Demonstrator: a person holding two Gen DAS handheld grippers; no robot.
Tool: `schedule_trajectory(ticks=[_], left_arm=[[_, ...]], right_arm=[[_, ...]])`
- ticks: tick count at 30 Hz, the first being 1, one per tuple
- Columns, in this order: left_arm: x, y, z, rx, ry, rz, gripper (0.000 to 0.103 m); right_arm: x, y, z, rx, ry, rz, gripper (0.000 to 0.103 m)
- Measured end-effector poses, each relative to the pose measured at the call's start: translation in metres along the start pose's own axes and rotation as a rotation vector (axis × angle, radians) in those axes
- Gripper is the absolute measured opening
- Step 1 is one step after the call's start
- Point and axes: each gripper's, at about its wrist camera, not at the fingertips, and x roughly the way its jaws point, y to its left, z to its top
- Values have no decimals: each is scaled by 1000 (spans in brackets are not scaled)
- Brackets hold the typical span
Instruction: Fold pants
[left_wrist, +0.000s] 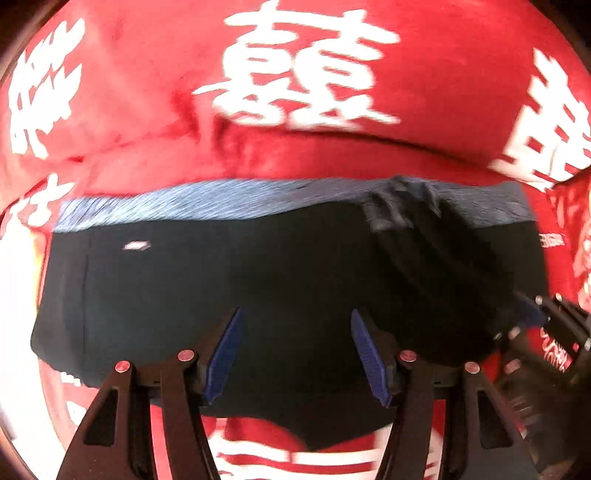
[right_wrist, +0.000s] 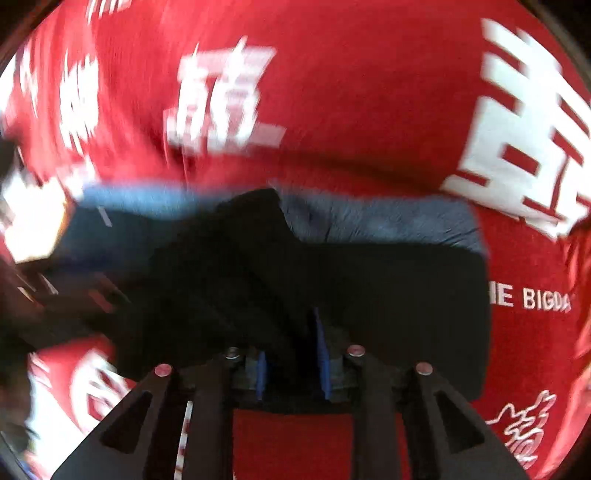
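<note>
Dark navy pants (left_wrist: 221, 288) with a blue waistband (left_wrist: 184, 203) lie flat on a red cloth. My left gripper (left_wrist: 297, 354) hovers over their middle, pointing down, open, with nothing between its blue pads. A raised fold of the dark fabric (left_wrist: 443, 266) runs from the waistband to my right gripper (left_wrist: 535, 314) at the right edge. In the right wrist view the right gripper (right_wrist: 290, 365) has its pads a little apart with their blue faces showing, and the dark fold (right_wrist: 240, 258) leads up from them across the pants (right_wrist: 406, 295). The picture is motion-blurred.
The red cloth (left_wrist: 332, 155) with large white characters covers the whole surface around the pants (right_wrist: 369, 110). White lettering (right_wrist: 532, 299) is printed on it to the right of the pants. A dark blurred shape (right_wrist: 33, 295) sits at the left edge.
</note>
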Motion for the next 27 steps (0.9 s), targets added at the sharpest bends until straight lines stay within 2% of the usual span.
schedule_trajectory(ticks=[2, 3, 5, 7, 9, 11, 14, 16, 18, 20, 24, 27], left_arm=[[5, 18, -7, -15, 7, 8, 62], [8, 22, -7, -17, 8, 7, 62], [10, 27, -10, -17, 16, -7, 62], [11, 24, -13, -16, 20, -29, 62], [3, 17, -9, -7, 21, -56, 62], [-2, 4, -4, 11, 20, -98, 62], [-7, -15, 7, 35, 19, -155, 62], [-5, -30, 14, 49, 34, -210, 62], [-2, -43, 19, 66, 53, -254, 62], [-9, -60, 19, 80, 59, -284, 62], [6, -79, 26, 98, 89, -310, 62], [14, -85, 26, 96, 115, -326, 62]], right_arm=[[10, 32, -8, -134, 9, -149, 33], [8, 39, -13, -174, 4, -173, 41], [-1, 44, -23, -206, -3, -165, 47], [-17, 49, -31, -244, -15, -149, 48], [-31, 47, -31, -222, -13, -43, 48], [-41, 23, -28, -74, 3, 119, 48], [-35, -39, -34, 336, 15, 391, 48], [-21, -70, -46, 571, 23, 514, 48], [-7, -96, -56, 745, 13, 626, 48], [2, -110, -65, 829, 11, 657, 48], [9, -116, -74, 895, 44, 696, 48], [13, -120, -83, 967, 25, 730, 48]])
